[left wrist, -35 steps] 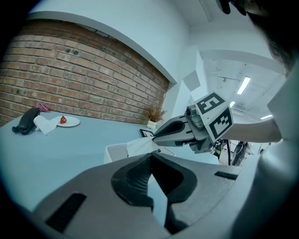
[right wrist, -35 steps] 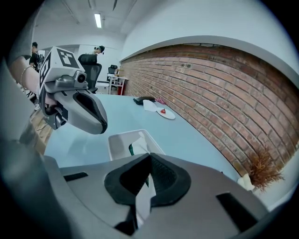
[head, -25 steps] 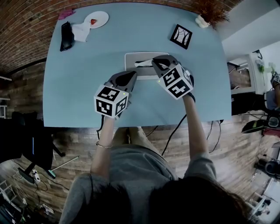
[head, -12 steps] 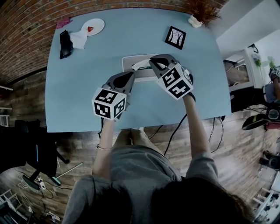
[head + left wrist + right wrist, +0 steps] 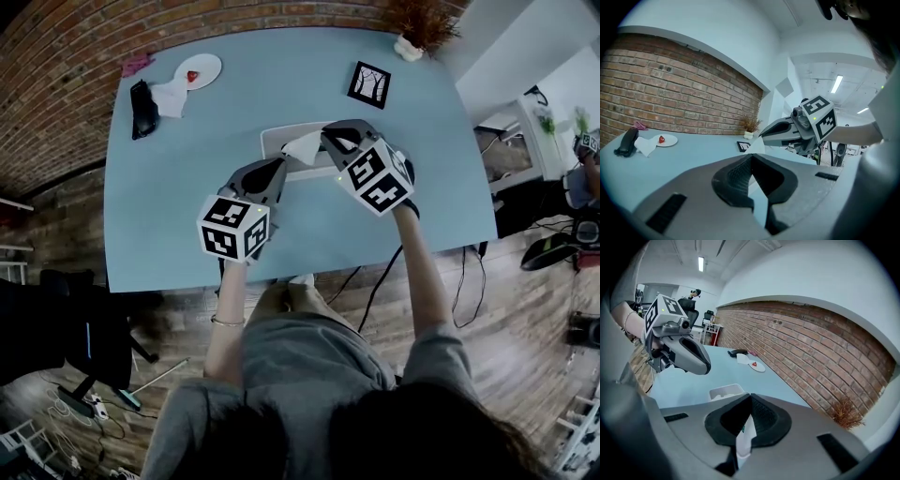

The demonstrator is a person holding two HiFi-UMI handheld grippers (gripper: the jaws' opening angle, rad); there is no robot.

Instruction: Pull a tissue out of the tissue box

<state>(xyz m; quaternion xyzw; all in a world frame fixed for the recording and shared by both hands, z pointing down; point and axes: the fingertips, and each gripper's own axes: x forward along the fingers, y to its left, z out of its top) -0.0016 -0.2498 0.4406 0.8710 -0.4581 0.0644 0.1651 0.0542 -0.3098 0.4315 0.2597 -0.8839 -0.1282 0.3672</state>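
Jaws of the left gripper (image 5: 273,172) are closed on nothing at the near edge of the tissue box (image 5: 274,141), while the tissue (image 5: 305,145) slants from the box's slot toward its right end, pinched tight in the right gripper (image 5: 330,139), likely the puller.

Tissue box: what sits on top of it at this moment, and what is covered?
A white tissue stands up from the top of the tissue box, clamped in the right gripper. That gripper hides the box's right end; the tissues inside cannot be seen.
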